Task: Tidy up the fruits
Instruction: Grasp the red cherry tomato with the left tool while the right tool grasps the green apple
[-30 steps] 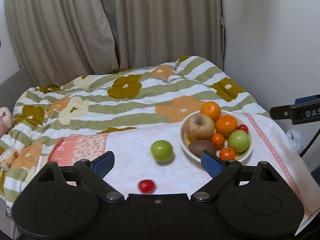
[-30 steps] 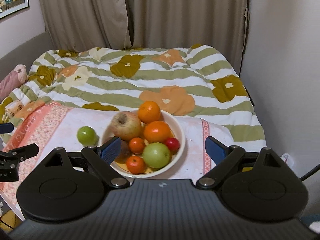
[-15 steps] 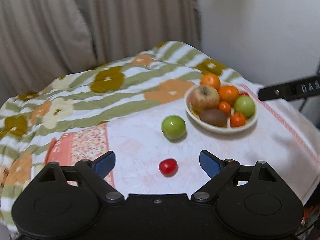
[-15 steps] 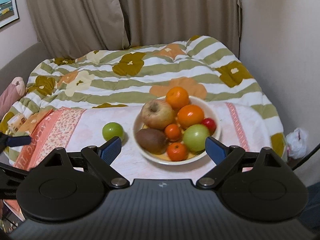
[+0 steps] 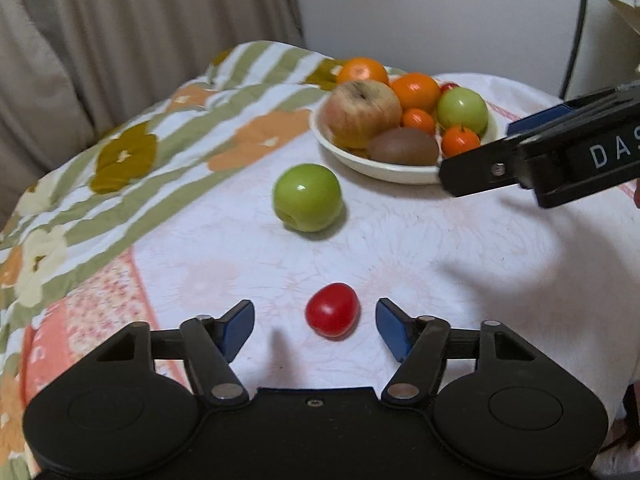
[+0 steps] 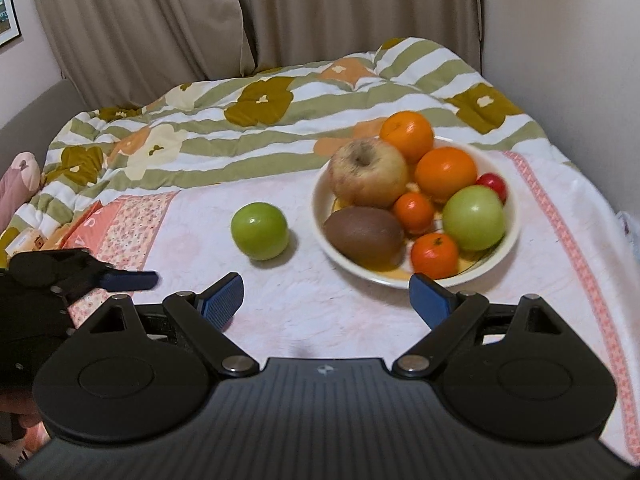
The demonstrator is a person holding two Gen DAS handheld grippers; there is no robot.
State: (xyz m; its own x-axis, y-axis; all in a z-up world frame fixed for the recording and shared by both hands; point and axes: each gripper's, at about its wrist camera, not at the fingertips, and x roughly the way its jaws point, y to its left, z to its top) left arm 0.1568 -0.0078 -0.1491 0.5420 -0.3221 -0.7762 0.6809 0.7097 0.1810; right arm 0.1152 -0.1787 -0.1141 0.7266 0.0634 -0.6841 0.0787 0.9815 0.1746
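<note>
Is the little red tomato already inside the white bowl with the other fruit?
No, the small round red tomato lies on the white cloth between the open fingers of the left tool, apart from the white bowl.

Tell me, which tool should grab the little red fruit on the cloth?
Left. The left tool is open with the little red fruit right between its tips. The right tool, also open, points toward the bowl.
</note>
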